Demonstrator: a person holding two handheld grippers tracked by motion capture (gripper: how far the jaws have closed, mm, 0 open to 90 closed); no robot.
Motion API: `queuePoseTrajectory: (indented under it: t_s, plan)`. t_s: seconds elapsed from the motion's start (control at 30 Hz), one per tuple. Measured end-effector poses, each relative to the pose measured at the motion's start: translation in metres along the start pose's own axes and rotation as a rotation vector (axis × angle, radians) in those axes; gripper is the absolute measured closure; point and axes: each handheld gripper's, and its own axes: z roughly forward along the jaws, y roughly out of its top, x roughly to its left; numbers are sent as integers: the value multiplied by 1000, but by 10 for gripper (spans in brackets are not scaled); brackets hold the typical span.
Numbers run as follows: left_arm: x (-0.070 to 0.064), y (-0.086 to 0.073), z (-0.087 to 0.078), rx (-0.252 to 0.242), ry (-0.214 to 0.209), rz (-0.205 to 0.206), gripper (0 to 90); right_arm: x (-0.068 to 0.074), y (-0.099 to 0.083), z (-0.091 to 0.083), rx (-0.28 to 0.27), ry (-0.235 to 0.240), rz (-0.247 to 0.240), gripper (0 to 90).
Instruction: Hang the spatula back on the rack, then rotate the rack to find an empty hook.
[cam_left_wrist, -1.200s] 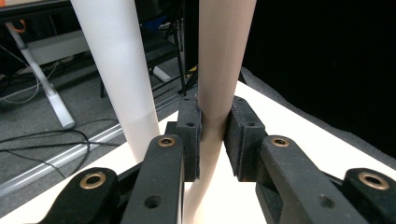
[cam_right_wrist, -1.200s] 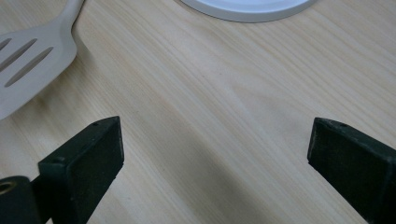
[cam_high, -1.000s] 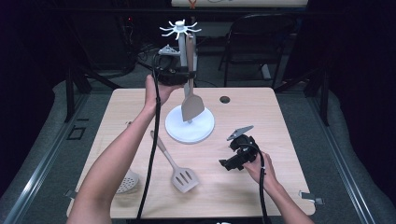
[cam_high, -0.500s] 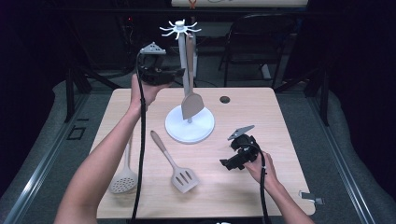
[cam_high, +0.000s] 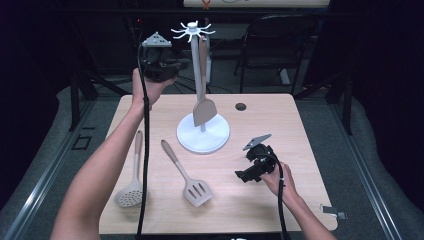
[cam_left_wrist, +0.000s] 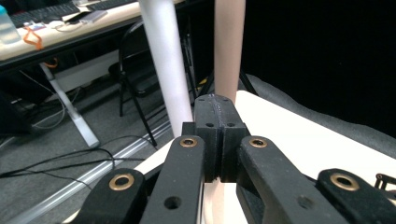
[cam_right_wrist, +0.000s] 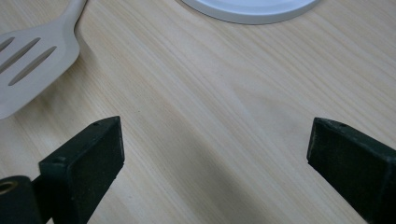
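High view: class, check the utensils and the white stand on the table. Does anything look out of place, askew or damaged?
Nothing stands out. One spatula hangs straight from the white stand; the slotted spatula and skimmer lie flat on the table, intact, apparently awaiting hanging.

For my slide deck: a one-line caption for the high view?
Left gripper raised beside the utensil stand, one spatula hung; right gripper rests on table.

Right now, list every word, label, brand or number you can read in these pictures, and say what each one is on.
None can be read.
The white stand, the hanging spatula, the slotted turner and the skimmer carry no print.
The left gripper and right gripper show bare black jaws, no marking.
Things on the far desk are too blurred to read.
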Motion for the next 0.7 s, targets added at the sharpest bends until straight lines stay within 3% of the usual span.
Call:
queuePoseTrajectory:
  t_s: [0.17,0.53,0.6,0.7]
  plan:
    - [1,8,-7,-7,30,23,900,1,1,2,10,4,-8,37]
    - [10,29,-18,-50,67,17,900,2,-1,5,-13,10,7,39]
    - [10,30,-18,-51,67,16,900,0,-1,4,7,7,-4,40]
    - [13,33,-18,-63,95,10,900,0,-1,4,3,3,0,42]
